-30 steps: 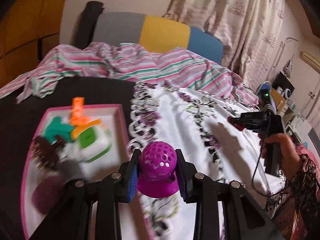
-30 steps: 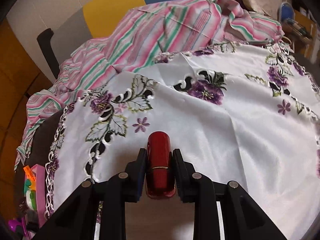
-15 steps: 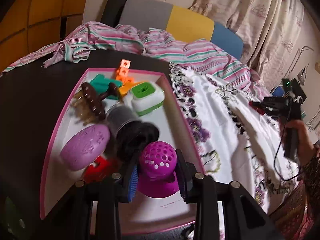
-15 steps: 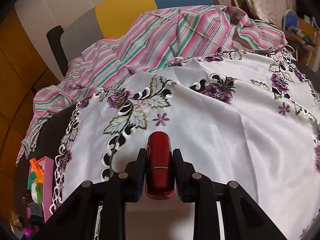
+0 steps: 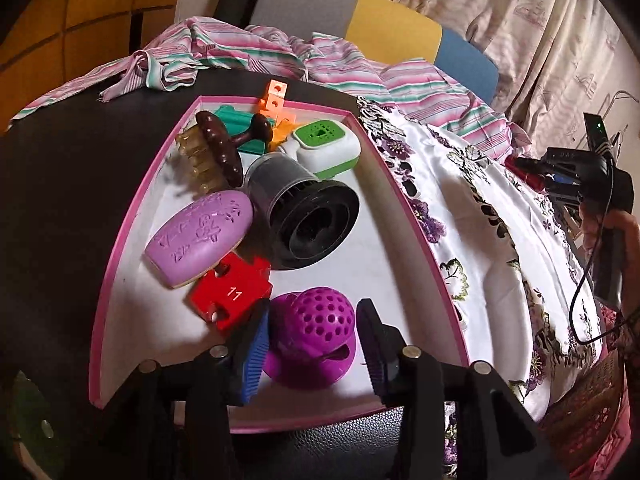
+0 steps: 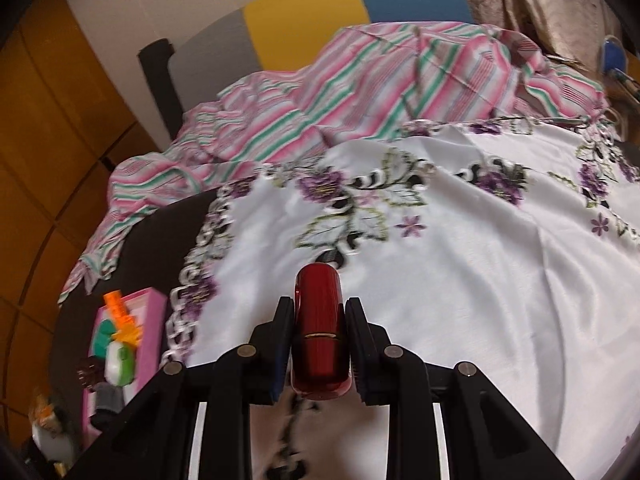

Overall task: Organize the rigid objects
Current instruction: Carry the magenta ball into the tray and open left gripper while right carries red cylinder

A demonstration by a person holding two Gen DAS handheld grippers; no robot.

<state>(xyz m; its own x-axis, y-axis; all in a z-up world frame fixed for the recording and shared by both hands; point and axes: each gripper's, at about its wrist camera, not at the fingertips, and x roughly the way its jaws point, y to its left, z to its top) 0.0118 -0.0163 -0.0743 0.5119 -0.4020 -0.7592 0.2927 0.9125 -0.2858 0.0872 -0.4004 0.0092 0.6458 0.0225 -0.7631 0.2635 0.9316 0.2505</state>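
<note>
In the left wrist view a pink-rimmed tray (image 5: 416, 216) holds several rigid items. A purple perforated dome toy (image 5: 310, 336) sits on the tray floor at its near end, between the fingers of my left gripper (image 5: 312, 328), which stand apart from it, open. My right gripper (image 6: 318, 320) is shut on a dark red lipstick tube (image 6: 319, 328) above the white flowered cloth (image 6: 460, 280). The right gripper also shows in the left wrist view (image 5: 560, 172), at the far right. The tray also shows in the right wrist view (image 6: 150, 320), at lower left.
The tray holds a black cylinder (image 5: 304, 216), a lilac oval case (image 5: 200, 236), a red puzzle piece (image 5: 230, 292), a brown hair claw (image 5: 216, 148), a white-green box (image 5: 328, 144) and orange blocks (image 5: 274, 96). Striped cloth (image 5: 280, 56) lies behind.
My left gripper carried the purple dome over the tray, lowered it to the tray floor and opened. My right gripper kept hold of the red tube and shifted slightly.
</note>
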